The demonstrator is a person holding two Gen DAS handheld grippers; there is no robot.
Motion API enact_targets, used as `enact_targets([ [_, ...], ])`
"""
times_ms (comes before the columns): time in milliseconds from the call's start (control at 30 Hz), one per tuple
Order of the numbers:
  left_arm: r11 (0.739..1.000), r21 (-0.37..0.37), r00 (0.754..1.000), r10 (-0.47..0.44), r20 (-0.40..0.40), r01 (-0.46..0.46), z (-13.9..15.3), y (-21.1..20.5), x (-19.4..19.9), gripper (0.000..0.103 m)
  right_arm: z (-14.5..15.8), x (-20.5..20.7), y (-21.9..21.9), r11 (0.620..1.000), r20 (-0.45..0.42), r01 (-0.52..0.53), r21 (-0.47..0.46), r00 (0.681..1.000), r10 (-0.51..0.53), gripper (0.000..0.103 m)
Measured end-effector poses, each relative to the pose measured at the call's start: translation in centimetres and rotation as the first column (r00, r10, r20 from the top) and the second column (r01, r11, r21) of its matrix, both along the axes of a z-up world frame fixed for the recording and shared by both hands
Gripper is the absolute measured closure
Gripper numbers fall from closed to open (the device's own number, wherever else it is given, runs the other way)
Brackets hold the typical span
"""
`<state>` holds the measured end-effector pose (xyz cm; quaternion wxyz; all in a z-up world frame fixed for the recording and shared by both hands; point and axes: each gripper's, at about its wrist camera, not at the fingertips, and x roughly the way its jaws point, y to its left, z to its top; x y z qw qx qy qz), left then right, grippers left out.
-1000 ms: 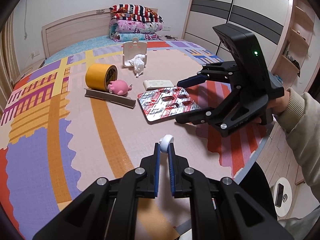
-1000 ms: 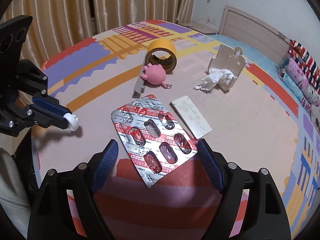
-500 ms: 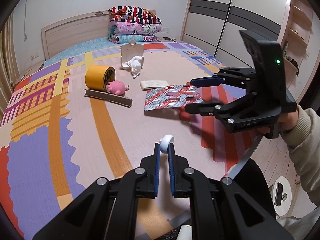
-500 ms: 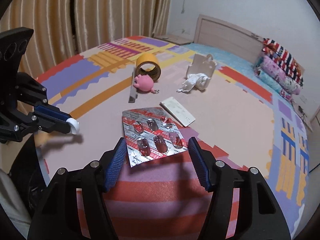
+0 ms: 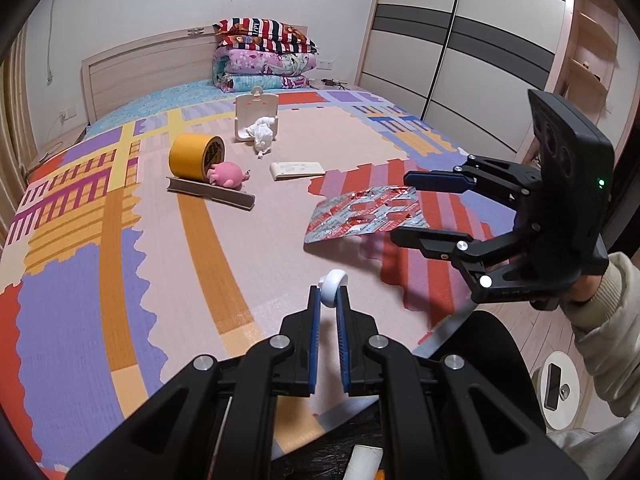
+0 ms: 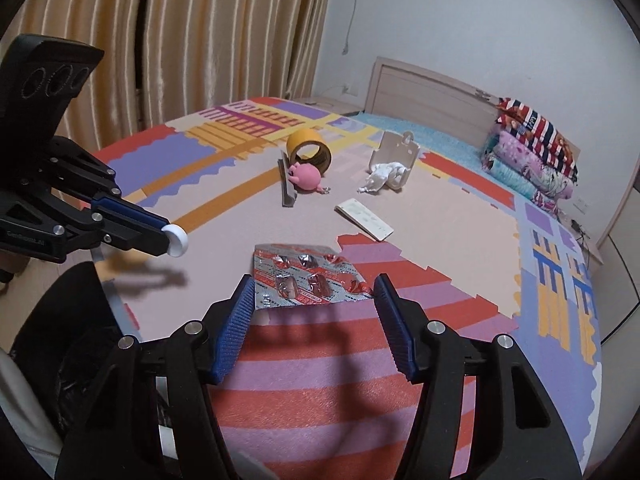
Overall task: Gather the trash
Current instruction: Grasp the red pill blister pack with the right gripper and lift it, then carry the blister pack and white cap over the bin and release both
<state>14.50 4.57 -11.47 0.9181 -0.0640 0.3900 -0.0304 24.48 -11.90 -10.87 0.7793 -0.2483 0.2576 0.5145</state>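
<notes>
Mid-task, two pieces in hand, more lying out.

Left gripper [image 5: 329, 312] pinching a small white cap [image 5: 332, 283] between nearly closed fingers, low centre of the left wrist view; same cap showing at the finger ends, left-middle of the right wrist view [image 6: 176, 241].

Right gripper [image 6: 316, 320] carrying a used blister pack [image 6: 306, 280], red-and-silver foil, clamped by its two side edges between wide-set fingers. Pack sitting tilted and apparently clear of the bed mat [image 5: 120, 264], right of centre in the left wrist view [image 5: 366, 214]. Grip looking marginal: thin foil held edge-on, likely to bow or slip.

Still lying on the mat, upper middle of both views:
- crumpled tissue [image 5: 262, 136], touching the white plastic holder [image 5: 256, 114]
- flat white packet [image 5: 297, 169], just above the pack in frame
- yellow tape roll [image 5: 194, 157], pink toy [image 5: 229, 175] and grey strip [image 5: 212, 193], bunched together; probably not all trash, hard to call.

No bin clearly showing. Dark bag-like shape along the bottom edge of both views, possibly the drop point, not confirming.

Judging: neither held piece deposited yet. Remaining: dropping both, then going back for tissue and packet at least.
</notes>
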Motion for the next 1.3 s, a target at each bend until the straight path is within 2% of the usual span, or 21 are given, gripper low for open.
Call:
enact_targets([
  [200,1.000,-0.009,1.000,-0.008,0.007,0.009,0.3,-0.4,-0.5,0.095,-0.7,-0.1,-0.4,0.999,-0.037,0.038,-0.018,0.999,-0.038,0.043],
  [367,1.000,-0.017,1.000,-0.012,-0.001,0.012,0.2,-0.6,-0.6,0.095,-2.0,-1.1,-0.5,0.998,-0.051,0.021,-0.053,0.998,-0.023,0.042],
  [400,1.000,-0.019,1.000,-0.014,-0.001,0.014,0.3,-0.7,-0.6,0.095,-2.2,-1.4,-0.4,0.998,-0.045,0.012,-0.063,0.999,-0.015,0.039],
  [433,1.000,-0.020,1.000,-0.015,-0.001,0.015,0.3,-0.7,-0.7,0.095,-2.3,-1.6,-0.3,0.997,-0.036,0.006,-0.071,0.999,-0.008,0.028],
  [467,1.000,-0.021,1.000,-0.017,0.000,0.017,0.3,-0.7,-0.6,0.095,-2.4,-1.7,-0.3,0.997,-0.025,0.006,-0.071,1.000,-0.007,0.024],
  [567,1.000,-0.022,1.000,-0.022,0.000,0.022,0.3,-0.8,-0.8,0.095,-2.2,-1.6,0.2,0.998,-0.030,0.002,-0.067,1.000,-0.004,0.023],
  [800,0.999,-0.027,1.000,-0.027,-0.002,0.027,0.2,-0.8,-1.0,0.095,-2.8,-0.4,2.0,0.994,-0.084,0.022,-0.109,0.996,-0.031,0.023],
  [900,0.999,-0.032,1.000,-0.028,-0.005,0.027,0.1,-0.7,-1.1,0.095,-2.9,0.4,2.2,0.995,-0.158,0.039,-0.095,0.986,-0.054,0.023],
  [933,0.999,-0.033,1.000,-0.027,-0.006,0.026,0.1,-0.7,-1.1,0.095,-2.8,0.5,2.2,0.996,-0.183,0.035,-0.084,0.982,-0.050,0.026],
  [967,0.999,-0.034,1.000,-0.026,-0.006,0.025,0.0,-0.6,-1.1,0.095,-2.7,0.5,2.2,0.996,-0.191,0.032,-0.080,0.980,-0.047,0.035],
  [1000,0.999,-0.035,1.000,-0.025,-0.007,0.025,0.0,-0.6,-1.2,0.095,-2.6,0.5,2.3,0.996,-0.187,0.033,-0.081,0.981,-0.047,0.041],
  [1133,0.999,-0.034,1.000,-0.023,-0.003,0.023,0.1,-0.6,-1.3,0.095,-2.5,-0.2,2.4,0.995,-0.157,0.025,-0.093,0.987,-0.040,0.042],
  [1300,0.999,-0.032,1.000,-0.019,0.002,0.019,0.3,-0.5,-1.5,0.095,-1.6,-0.8,1.8,0.997,-0.134,0.047,-0.058,0.989,-0.054,0.042],
])
